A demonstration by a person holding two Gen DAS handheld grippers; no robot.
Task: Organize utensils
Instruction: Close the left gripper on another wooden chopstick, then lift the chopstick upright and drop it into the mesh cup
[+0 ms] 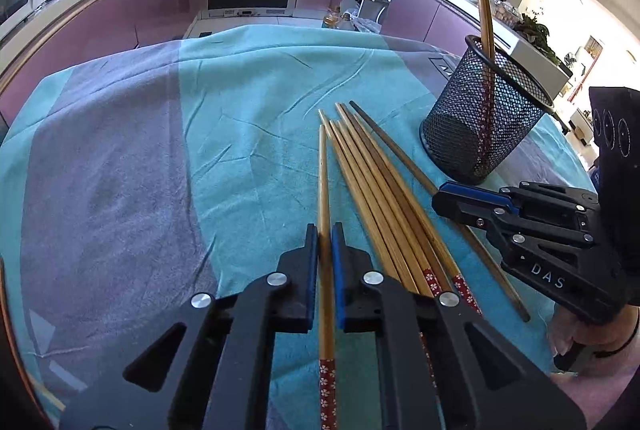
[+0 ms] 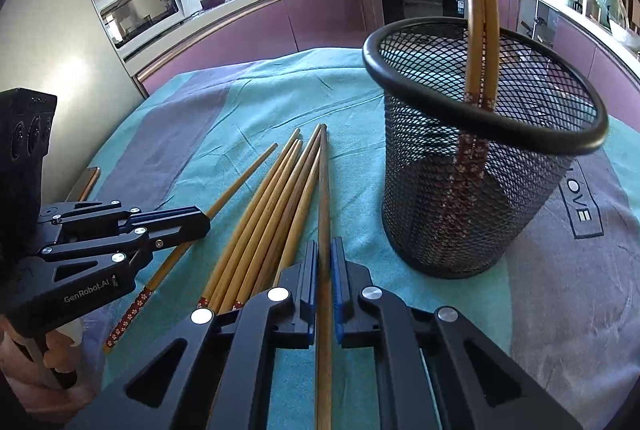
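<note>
Bamboo chopsticks lie bunched on the wrinkly teal cloth beside a round black mesh holder. Both the left gripper and right gripper are clamped tight on one stick each.

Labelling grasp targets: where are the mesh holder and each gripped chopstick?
mesh holder (image 2: 460, 230), right wrist view, front mesh wall.
left gripper's chopstick (image 1: 323, 181), left wrist view, bare shaft.
right gripper's chopstick (image 2: 323, 189), right wrist view, bare shaft.

"DAS" marks the right tool, "GenRobot.AI" the left tool, "LOVE" the cloth.
</note>
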